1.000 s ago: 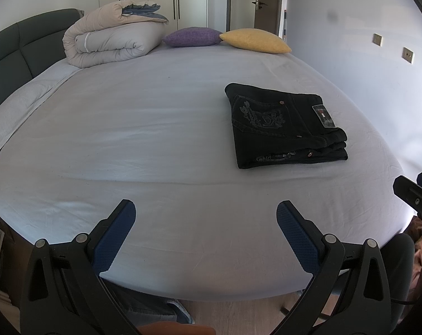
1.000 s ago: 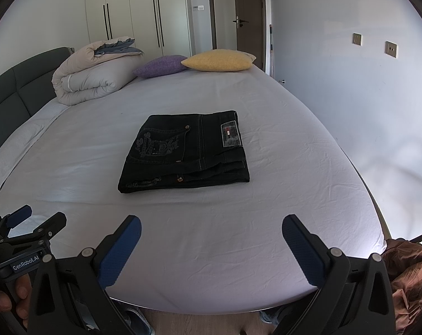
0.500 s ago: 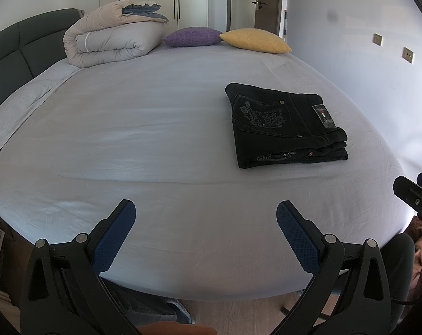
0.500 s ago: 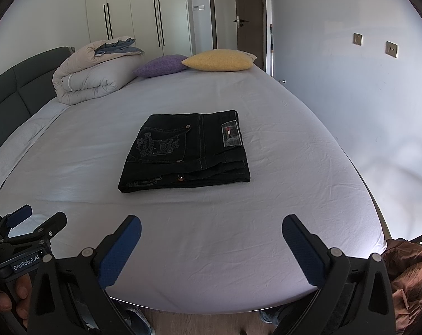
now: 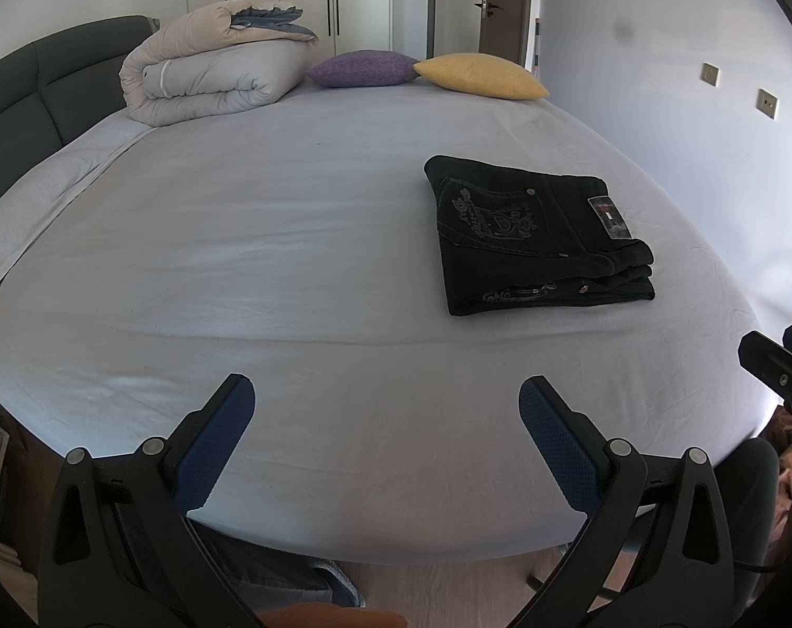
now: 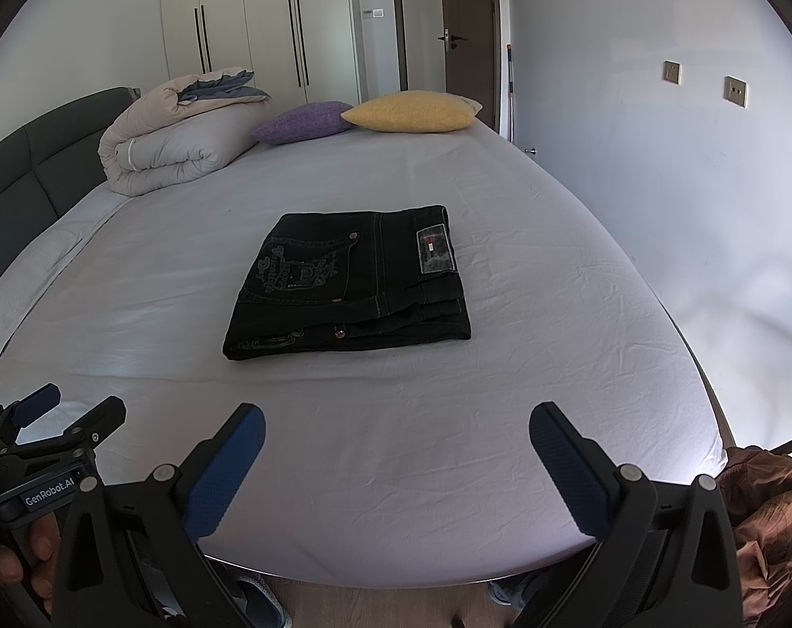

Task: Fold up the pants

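Jaws wide, pants [image 6: 349, 282] well apart.

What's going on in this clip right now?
A person holds a gripper in each hand at the near edge of a bed. The black pants already lie folded into a neat rectangle on the sheet, with nothing touching them. The left gripper and the right gripper both hang short of the pants, jaws wide apart and holding nothing. A rolled duvet and two cushions sit at the far end.

Black pants [image 6: 351, 282] lie folded in a flat rectangle on the bed
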`<state>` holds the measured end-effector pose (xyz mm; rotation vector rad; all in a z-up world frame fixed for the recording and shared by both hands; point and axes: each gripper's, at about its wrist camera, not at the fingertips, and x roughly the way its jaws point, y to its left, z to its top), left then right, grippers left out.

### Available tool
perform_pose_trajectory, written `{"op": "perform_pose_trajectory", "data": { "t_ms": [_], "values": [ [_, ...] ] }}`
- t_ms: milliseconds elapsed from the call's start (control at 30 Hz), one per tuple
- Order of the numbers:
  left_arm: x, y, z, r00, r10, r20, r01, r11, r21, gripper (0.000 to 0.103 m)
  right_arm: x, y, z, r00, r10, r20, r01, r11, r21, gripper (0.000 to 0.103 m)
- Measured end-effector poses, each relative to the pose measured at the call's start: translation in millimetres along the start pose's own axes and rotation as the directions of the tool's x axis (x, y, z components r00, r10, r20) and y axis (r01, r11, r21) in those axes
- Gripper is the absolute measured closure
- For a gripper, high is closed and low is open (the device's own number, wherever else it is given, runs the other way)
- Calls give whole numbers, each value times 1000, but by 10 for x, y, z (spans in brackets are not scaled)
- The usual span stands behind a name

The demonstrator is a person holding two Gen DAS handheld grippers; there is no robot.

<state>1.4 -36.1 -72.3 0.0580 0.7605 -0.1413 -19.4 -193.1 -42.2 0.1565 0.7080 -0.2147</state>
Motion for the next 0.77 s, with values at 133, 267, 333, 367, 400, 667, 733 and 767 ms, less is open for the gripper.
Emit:
{"op": "perform_pose_trajectory", "data": {
  "t_ms": [133,267,333,367,400,667,733,767],
  "values": [
    [-2,0,2,1000,0,-1,0,1000,-1,0,7,-12,19,1000,1,-1,-1,1000,0,0],
    [1,-1,2,1000,1,-2,-1,1000,1,0,8,-15,24,1000,2,-1,-2,1000,0,0],
    [-1,-1,3,1000,1,-2,-1,1000,1,0,7,-15,24,1000,1,-1,-1,1000,0,0],
    [3,-10,9,1000,0,-1,0,1000,0,0,5,-13,17,1000,2,-1,-2,1000,0,0],
    [0,-1,4,1000,1,-2,-1,1000,0,0,3,-10,10,1000,2,-2,-2,1000,1,0],
    [11,-1,-40,1000,8,-2,-8,1000,-6,0,8,-13,12,1000,3,-4,-3,1000,0,0],
    [-3,12,-65,1000,18,4,-18,1000,-4,0,9,-17,19,1000,3,-3,-3,1000,0,0],
    [12,-4,-62,1000,19,4,-19,1000,-2,0,7,-14,13,1000,3,-3,-3,1000,0,0]
  ]
}}
